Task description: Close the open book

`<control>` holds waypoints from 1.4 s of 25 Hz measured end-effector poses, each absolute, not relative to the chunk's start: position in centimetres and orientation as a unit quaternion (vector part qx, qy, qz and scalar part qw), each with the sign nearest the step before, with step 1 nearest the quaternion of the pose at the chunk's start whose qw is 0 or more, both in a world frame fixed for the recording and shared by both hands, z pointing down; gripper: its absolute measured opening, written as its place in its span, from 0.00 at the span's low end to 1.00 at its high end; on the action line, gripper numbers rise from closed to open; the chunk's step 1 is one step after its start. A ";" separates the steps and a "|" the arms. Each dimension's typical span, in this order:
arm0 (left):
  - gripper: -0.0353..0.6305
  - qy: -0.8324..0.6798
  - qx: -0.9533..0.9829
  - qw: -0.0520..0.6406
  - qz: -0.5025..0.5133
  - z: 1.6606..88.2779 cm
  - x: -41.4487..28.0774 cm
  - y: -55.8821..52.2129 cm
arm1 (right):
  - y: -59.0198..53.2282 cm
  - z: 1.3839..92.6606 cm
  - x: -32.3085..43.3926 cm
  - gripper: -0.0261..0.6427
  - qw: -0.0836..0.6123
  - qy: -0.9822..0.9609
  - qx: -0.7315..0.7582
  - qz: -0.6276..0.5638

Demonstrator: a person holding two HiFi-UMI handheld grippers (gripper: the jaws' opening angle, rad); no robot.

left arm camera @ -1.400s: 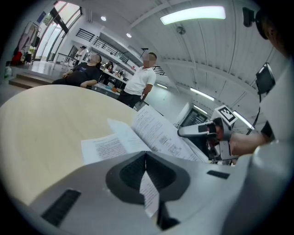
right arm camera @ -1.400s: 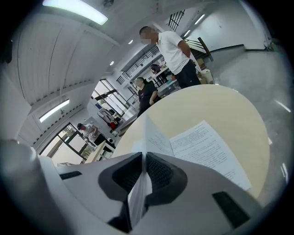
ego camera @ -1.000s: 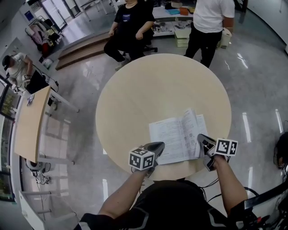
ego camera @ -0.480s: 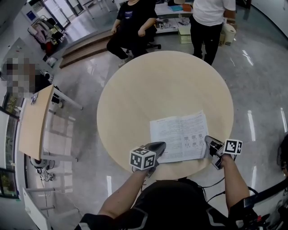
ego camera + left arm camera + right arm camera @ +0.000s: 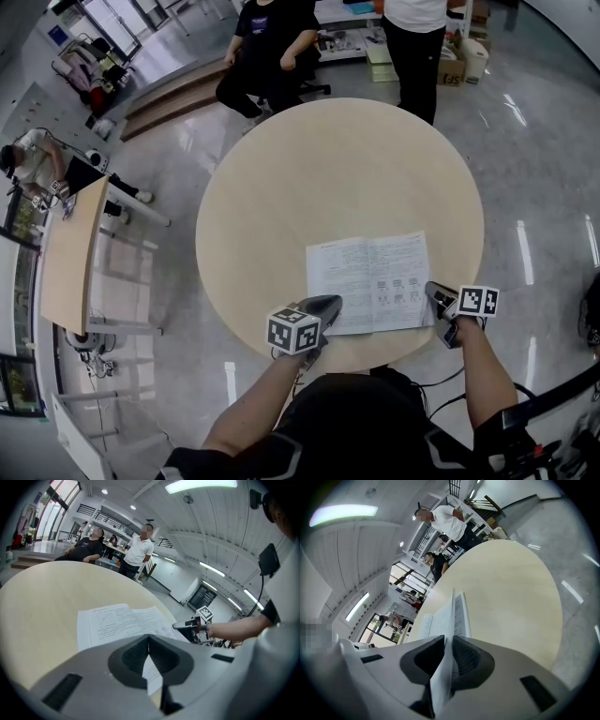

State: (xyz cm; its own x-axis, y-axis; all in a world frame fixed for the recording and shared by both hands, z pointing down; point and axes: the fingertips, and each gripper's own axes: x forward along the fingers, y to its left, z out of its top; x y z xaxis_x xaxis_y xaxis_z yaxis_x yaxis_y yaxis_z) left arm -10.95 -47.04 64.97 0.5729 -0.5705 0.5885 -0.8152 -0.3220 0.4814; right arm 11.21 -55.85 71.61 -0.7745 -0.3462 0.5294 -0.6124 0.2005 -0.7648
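The open book (image 5: 370,281) lies flat near the front edge of the round beige table (image 5: 328,178), its printed pages facing up. My left gripper (image 5: 325,305) sits at the book's front left corner, shut on the edge of the left-hand page (image 5: 122,623); a strip of paper shows between its jaws (image 5: 149,662). At the book's right edge my right gripper (image 5: 434,293) is shut on a right-hand page. In the right gripper view that sheet runs edge-on between the jaws (image 5: 445,663) and stands up from the book (image 5: 459,613). The right gripper (image 5: 186,626) also shows in the left gripper view.
A seated person (image 5: 267,47) and a standing person (image 5: 412,37) are beyond the table's far edge. A narrow wooden side table (image 5: 66,253) stands to the left. Glossy floor surrounds the table, and the book lies close to its front rim.
The page that stood raised over the middle of the book has come down flat. My right gripper has sunk and shifted outward to the right with it. The left gripper has stayed put.
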 end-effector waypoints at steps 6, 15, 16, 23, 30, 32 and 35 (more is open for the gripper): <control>0.04 -0.437 0.794 0.391 0.158 65.2 -11.4 -46.7 | -56.0 73.1 12.4 0.11 0.169 -0.762 0.341 0.524; 0.04 -0.449 0.790 0.390 0.148 64.9 -13.4 -46.0 | -55.3 71.9 12.7 0.11 0.189 -0.771 0.371 0.482; 0.04 -0.451 0.790 0.390 0.146 64.9 -13.5 -45.9 | -55.3 71.7 12.7 0.11 0.187 -0.772 0.375 0.479; 0.04 -0.469 0.784 0.388 0.122 64.4 -15.2 -45.9 | -55.3 70.8 12.5 0.11 0.190 -0.771 0.391 0.465; 0.04 -0.489 0.774 0.389 0.103 64.1 -16.4 -45.8 | -54.6 66.9 6.1 0.11 0.237 -0.833 0.325 0.380; 0.04 -0.493 0.771 0.390 0.101 64.3 -16.7 -45.5 | -53.9 65.8 2.9 0.14 0.254 -0.856 0.291 0.345; 0.04 -0.498 0.766 0.393 0.102 64.6 -17.7 -44.4 | -52.1 64.6 -2.2 0.20 0.276 -0.877 0.246 0.306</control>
State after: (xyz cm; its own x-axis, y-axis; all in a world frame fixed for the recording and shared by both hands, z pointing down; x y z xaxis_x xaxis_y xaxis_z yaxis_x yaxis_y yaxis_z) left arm -17.69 -44.40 64.56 0.4825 -0.6833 0.5480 -0.8434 -0.1935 0.5012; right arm -2.23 -52.06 64.59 -0.7264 -0.2621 0.6353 -0.6002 0.6922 -0.4007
